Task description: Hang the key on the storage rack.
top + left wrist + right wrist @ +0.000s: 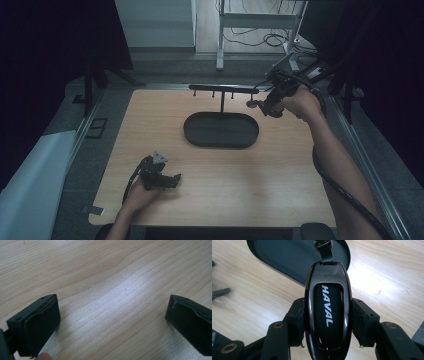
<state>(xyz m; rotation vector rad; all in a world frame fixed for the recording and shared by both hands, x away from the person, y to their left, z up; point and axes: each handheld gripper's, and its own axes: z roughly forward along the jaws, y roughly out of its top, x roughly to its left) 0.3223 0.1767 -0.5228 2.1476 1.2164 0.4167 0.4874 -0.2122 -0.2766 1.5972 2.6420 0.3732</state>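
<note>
Left gripper (175,180): rests on the table (280,185), nearer the person than the tray, jaws spread wide over bare wood.
Tray (221,130): dark oval, mid-table; a thin post rises from its far edge to a bar with pegs (223,89).
Right gripper (262,107): raised off the tray's far right end, just beside the bar's right tip, pinching the key fob (327,312).
Key fob: glossy black, held by its sides above the tray's edge.
Right gripper view: reads HAVAL on the fob and a strap (325,251) at its top.
High view: the fob's detail is too small to tell.
</note>
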